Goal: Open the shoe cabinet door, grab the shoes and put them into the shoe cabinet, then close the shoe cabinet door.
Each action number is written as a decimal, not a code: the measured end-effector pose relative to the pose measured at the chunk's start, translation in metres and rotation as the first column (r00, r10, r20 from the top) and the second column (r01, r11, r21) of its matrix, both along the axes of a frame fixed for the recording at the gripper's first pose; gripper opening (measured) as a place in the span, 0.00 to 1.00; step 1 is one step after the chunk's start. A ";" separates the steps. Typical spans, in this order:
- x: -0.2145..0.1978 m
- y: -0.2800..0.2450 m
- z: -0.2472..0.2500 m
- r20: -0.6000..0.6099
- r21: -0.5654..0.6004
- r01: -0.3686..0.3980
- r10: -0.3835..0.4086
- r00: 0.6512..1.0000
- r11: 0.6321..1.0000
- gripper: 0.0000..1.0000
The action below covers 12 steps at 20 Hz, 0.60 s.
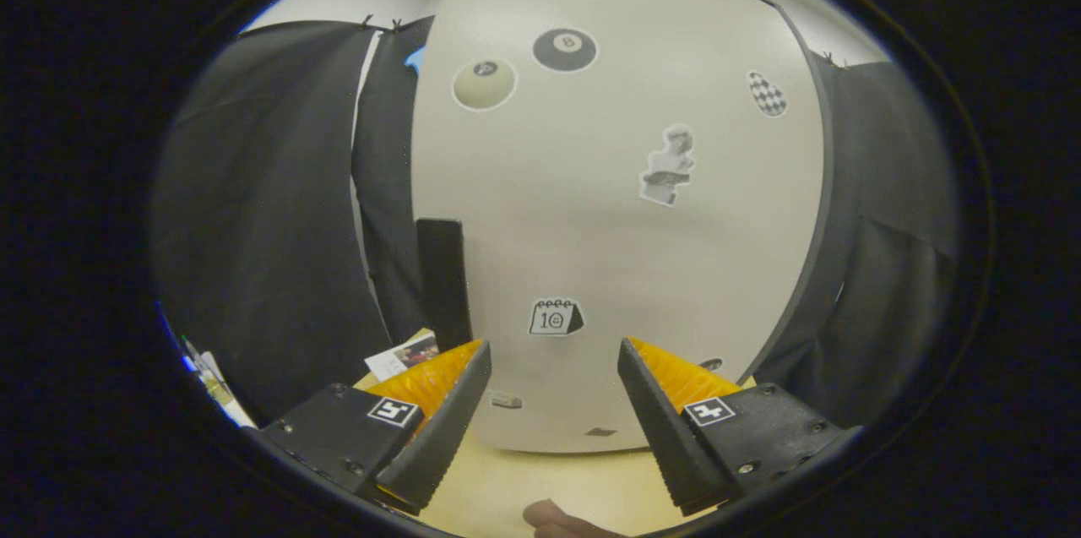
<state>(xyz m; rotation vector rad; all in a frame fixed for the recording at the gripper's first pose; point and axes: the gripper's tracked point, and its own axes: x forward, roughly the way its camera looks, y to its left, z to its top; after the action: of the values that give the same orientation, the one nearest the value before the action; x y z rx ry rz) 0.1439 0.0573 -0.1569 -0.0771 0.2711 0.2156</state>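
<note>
The claw point(553, 369) is hanging wide and holding nothing, facing the shut shoe cabinet door point(608, 209). It is pointing below the dark handle point(441, 280), suiting either opening or just-finished closing.

The door point(608, 225) was off-white, its stickers point(564, 49) black, cream and checkered; the handle point(442, 280) was black, the floor point(583, 487) pale tan.

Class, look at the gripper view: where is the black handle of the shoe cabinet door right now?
The black handle runs upright along the edge of the shoe cabinet door nearest the black cloth, beyond and slightly outside one finger of the open gripper, beside the calendar sticker.
</note>
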 end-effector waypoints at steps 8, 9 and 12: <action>-0.180 -0.054 0.046 0.044 0.112 0.006 -0.012 0.999 0.994 0.99; -0.201 -0.062 0.054 0.054 0.131 0.002 -0.009 0.998 0.991 0.99; -0.253 -0.096 0.067 0.079 0.139 0.043 -0.055 0.995 0.989 0.99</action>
<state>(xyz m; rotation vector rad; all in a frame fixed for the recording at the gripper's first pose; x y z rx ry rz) -0.1087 -0.0386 -0.0900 0.0566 0.1754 0.1812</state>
